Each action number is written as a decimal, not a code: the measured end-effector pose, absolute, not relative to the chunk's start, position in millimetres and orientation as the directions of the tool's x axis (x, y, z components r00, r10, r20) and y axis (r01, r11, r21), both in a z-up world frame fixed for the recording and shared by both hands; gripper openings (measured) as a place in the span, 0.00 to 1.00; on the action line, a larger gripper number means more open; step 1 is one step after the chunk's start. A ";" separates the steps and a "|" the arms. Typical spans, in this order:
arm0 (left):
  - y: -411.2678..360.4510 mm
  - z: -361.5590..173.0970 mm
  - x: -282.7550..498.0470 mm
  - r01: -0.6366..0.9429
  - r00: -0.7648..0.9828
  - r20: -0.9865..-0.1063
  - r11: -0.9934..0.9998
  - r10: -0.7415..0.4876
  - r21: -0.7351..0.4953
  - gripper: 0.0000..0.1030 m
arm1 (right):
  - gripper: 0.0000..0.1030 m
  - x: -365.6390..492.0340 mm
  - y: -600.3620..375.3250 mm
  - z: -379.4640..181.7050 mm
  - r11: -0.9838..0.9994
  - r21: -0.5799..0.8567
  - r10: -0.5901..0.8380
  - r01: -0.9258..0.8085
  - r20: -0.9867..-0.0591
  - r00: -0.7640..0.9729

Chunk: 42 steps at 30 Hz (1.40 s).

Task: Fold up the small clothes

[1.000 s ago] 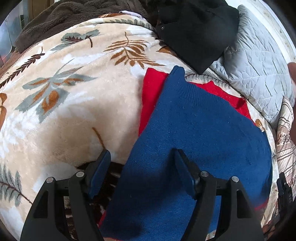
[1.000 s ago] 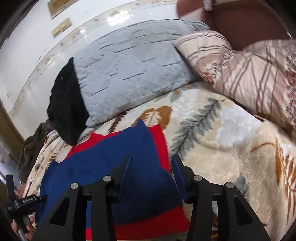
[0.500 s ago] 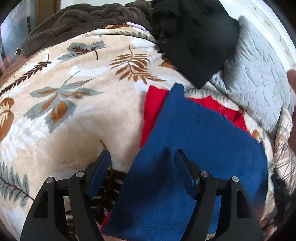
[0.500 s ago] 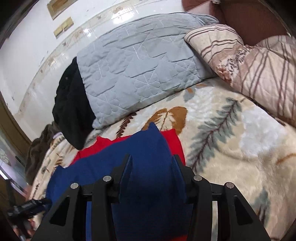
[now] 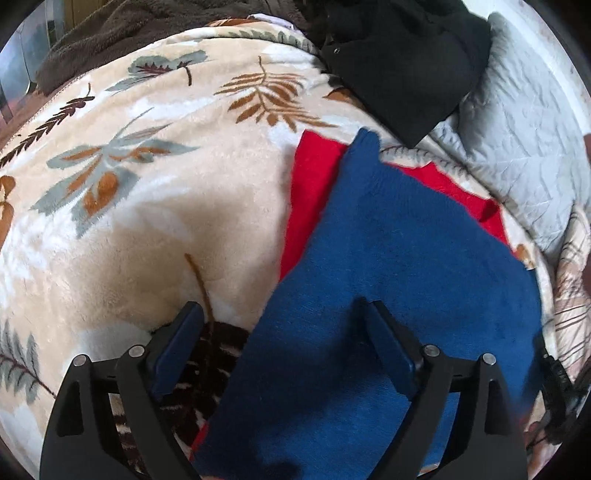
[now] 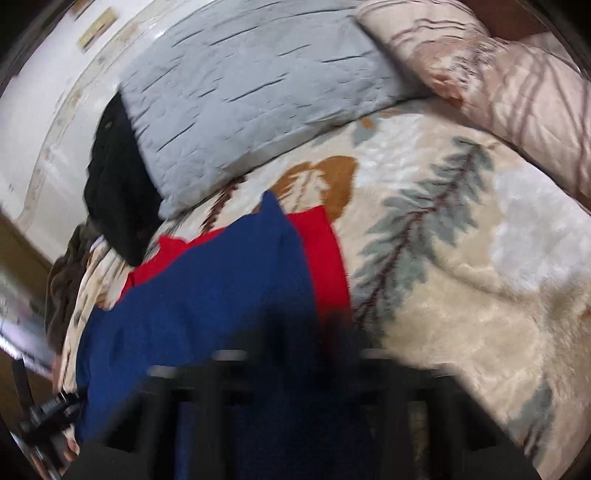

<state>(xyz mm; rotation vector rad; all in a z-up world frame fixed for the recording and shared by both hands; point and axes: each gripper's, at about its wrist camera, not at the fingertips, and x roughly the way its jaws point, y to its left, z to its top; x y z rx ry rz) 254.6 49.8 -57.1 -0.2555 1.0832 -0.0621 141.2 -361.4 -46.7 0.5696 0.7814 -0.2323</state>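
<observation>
A blue knit garment lies over a red one on a leaf-patterned blanket. My left gripper hovers at the blue garment's left edge, jaws opening wide. The edge runs between the fingers and the pads do not press it. In the right wrist view the same blue garment covers the red one. My right gripper is heavily blurred, and its fingers have come together on the blue garment's right side.
A black garment and a grey quilted pillow lie beyond the clothes. A striped quilt is bunched at the far right. Brown fleece sits at the far left. Bare blanket spreads to the left and right of the clothes.
The left jaws have spread wider over the blue garment's edge. The right gripper moved forward and down over the blue cloth, and its jaws closed from half open.
</observation>
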 end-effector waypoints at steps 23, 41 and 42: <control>35.0 -58.1 234.7 -0.035 0.491 -0.868 0.994 -0.070 -0.101 0.90 | 0.14 106.5 -340.9 -33.5 0.910 0.273 0.013 0.312 -0.771 0.637; 32.5 -44.3 212.4 0.024 0.514 -0.858 1.000 -0.022 -0.011 0.95 | 0.29 83.9 -320.6 -25.9 0.929 0.217 -0.021 0.300 -0.778 0.627; 33.8 -41.9 212.4 0.009 0.528 -0.849 1.000 -0.015 -0.012 0.95 | 0.31 84.3 -325.1 -25.4 0.922 0.221 -0.030 0.317 -0.777 0.629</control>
